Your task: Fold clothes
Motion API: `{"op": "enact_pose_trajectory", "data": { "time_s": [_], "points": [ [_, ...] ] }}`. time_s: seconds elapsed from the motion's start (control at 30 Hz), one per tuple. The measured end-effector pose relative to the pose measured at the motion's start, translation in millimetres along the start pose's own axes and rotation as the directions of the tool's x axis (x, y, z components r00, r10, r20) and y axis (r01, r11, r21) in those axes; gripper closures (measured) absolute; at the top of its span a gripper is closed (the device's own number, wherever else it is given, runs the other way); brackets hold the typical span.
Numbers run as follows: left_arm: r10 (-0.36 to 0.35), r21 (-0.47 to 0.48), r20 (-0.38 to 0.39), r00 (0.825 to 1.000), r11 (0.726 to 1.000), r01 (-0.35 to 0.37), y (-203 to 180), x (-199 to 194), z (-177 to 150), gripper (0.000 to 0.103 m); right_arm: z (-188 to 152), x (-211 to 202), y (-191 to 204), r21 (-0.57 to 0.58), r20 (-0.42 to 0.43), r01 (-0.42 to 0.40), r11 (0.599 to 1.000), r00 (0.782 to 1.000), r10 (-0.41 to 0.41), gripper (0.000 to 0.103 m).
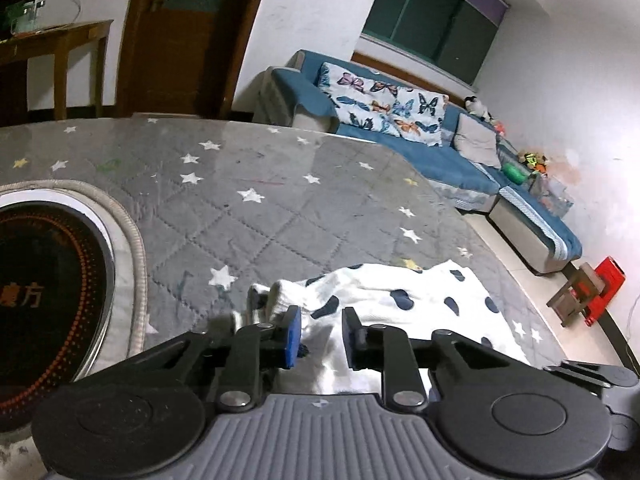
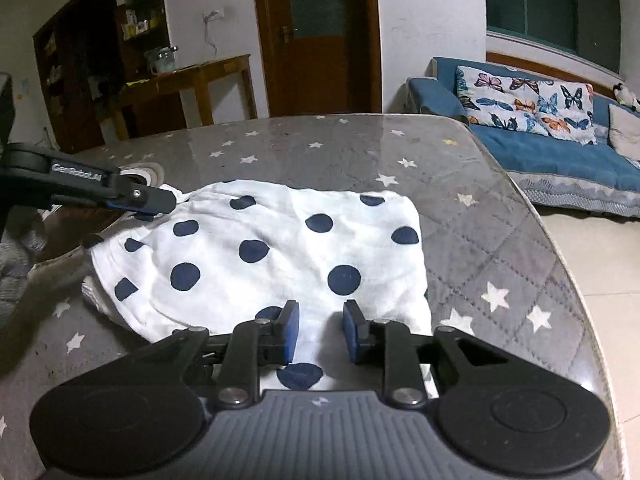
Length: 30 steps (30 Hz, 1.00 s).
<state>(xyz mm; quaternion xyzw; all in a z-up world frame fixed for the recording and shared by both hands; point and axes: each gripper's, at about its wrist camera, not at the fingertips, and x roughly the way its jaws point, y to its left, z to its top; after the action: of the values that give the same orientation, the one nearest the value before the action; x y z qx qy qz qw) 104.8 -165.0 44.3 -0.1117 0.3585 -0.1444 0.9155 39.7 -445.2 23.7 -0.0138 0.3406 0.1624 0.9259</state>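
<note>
A white garment with dark blue dots (image 2: 280, 256) lies folded on the grey star-patterned table cover (image 2: 500, 248); it also shows in the left wrist view (image 1: 400, 300). My left gripper (image 1: 320, 334) is open, its blue pads either side of the garment's left edge. In the right wrist view the left gripper (image 2: 148, 202) reaches in at the garment's far left corner. My right gripper (image 2: 320, 330) is open, hovering over the garment's near edge with cloth between the pads, not pinched.
A round black induction hob (image 1: 44, 300) is set in the table at the left. A blue sofa with butterfly cushions (image 1: 400, 116) stands beyond the table's right edge. A wooden side table (image 2: 188, 88) and a door (image 2: 316, 36) are at the back.
</note>
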Motion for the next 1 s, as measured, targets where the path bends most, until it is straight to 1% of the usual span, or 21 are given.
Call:
{"op": "enact_pose_trajectory", "data": {
  "time_s": [0.1,0.13,0.23,0.4,0.43,0.53,0.57,0.77,0.8,1.0],
  "points": [
    [0.0,0.028,0.013,1.0,1.0,0.0,-6,-3,3,0.08,14,-1,3,-0.005,0.031,-0.006,1.0,0.999,0.006,0.073],
    [0.002,0.034,0.015,1.0,0.999,-0.002,-7,-4,4,0.08,19,0,4,-0.005,0.043,-0.008,1.0,0.999,0.008,0.068],
    [0.012,0.045,0.012,1.0,0.999,-0.012,-9,-2,4,0.079,36,11,8,0.001,0.064,-0.019,1.0,0.998,0.019,0.067],
    [0.027,0.06,0.005,1.0,0.998,-0.027,-9,4,1,0.078,50,42,15,0.015,0.045,-0.031,0.999,0.999,0.03,0.066],
    [0.026,0.061,0.005,1.0,0.998,-0.026,-9,4,1,0.078,50,48,16,0.013,0.031,-0.027,1.0,0.999,0.027,0.064],
    [0.026,0.071,0.008,1.0,0.997,-0.026,-10,3,0,0.078,48,65,20,0.006,-0.008,-0.018,1.0,1.0,0.018,0.063],
    [0.026,0.075,0.01,1.0,0.997,-0.027,-10,2,-1,0.077,46,65,20,0.005,-0.007,-0.015,1.0,1.0,0.015,0.063],
    [0.036,0.108,0.024,0.999,0.993,-0.038,-15,-5,-5,0.074,40,48,25,0.018,0.029,-0.013,1.0,1.0,0.013,0.053],
    [0.038,0.114,0.027,0.999,0.993,-0.041,-16,-6,-6,0.072,38,45,26,0.017,0.031,-0.013,1.0,0.999,0.012,0.052],
    [0.051,0.131,0.032,0.998,0.99,-0.055,-17,-12,-12,0.071,23,35,39,0.0,0.019,-0.027,1.0,0.999,0.027,0.05]
  ]
}}
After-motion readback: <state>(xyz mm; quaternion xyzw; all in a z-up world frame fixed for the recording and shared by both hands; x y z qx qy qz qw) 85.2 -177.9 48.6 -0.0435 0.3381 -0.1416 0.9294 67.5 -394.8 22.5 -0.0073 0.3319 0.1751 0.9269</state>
